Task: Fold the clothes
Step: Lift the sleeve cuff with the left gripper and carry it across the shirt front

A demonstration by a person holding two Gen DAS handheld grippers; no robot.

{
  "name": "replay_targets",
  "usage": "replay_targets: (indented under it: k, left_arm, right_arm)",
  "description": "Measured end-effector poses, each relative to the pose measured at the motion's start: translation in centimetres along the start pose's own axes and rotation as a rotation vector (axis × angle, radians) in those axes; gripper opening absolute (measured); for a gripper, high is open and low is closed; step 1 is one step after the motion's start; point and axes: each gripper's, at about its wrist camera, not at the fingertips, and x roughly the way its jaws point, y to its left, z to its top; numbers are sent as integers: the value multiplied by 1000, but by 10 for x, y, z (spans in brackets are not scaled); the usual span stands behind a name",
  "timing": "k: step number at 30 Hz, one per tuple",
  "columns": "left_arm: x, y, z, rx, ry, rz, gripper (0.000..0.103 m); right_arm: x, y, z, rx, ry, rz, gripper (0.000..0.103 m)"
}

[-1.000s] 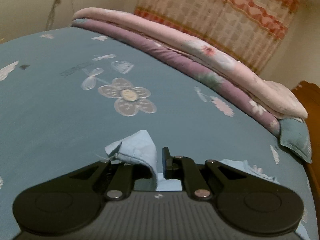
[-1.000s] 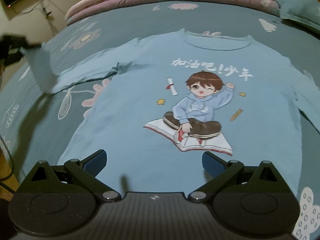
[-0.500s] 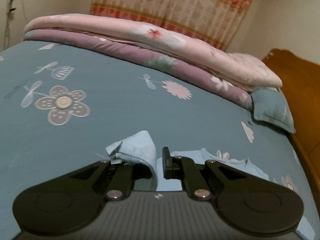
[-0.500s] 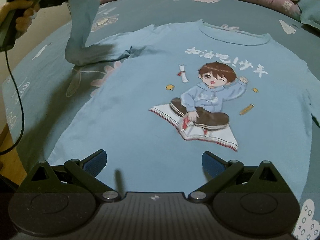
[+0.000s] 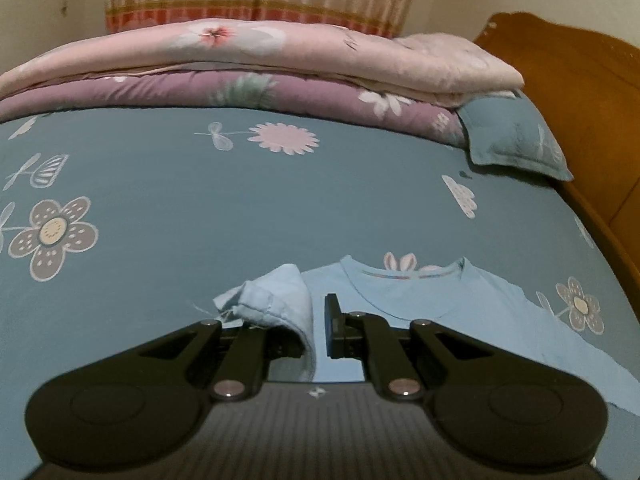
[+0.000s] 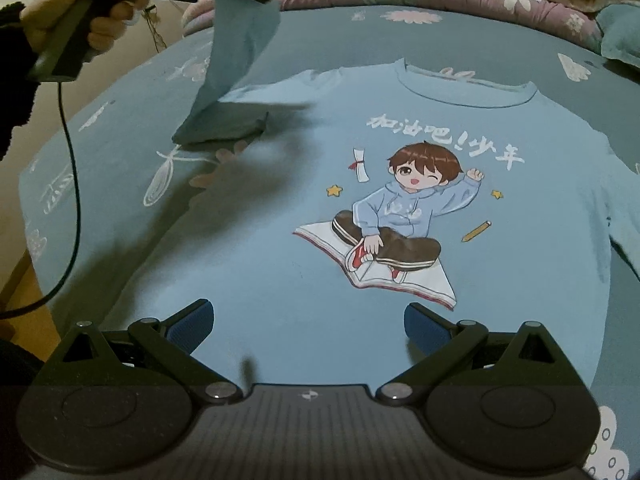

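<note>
Light-blue long-sleeved shirt (image 6: 304,248) lay flat, print up, on teal floral bed sheet (image 5: 200,200). Its left sleeve (image 6: 236,64) hung lifted, cuff pinched in left gripper (image 5: 318,322) fingers. Right gripper (image 6: 308,320) hovered over near hem, fingers spread, empty. Folded quilts (image 5: 260,64) at far edge.

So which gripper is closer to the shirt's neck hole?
Left. The left gripper, holding the sleeve cuff, is up beside the collar; the right gripper hovers near the hem.
</note>
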Motion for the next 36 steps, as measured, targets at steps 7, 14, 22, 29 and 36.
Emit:
replay_targets:
  k: [7, 14, 22, 29, 36]
  left_arm:
    - [14, -27, 9, 41, 27, -24, 7]
    - [49, -59, 4, 48, 62, -61, 7]
    - [80, -109, -15, 64, 61, -117, 7]
    - [97, -150, -29, 109, 79, -166, 7]
    - [99, -176, -38, 152, 87, -202, 7]
  right_arm:
    - [-3, -7, -4, 35, -14, 3, 103]
    - [-7, -18, -12, 73, -6, -24, 103]
    - [-20, -42, -28, 173, -4, -73, 103]
    - [-29, -57, -41, 236, 9, -120, 103]
    - [-32, -60, -48, 268, 10, -132, 103]
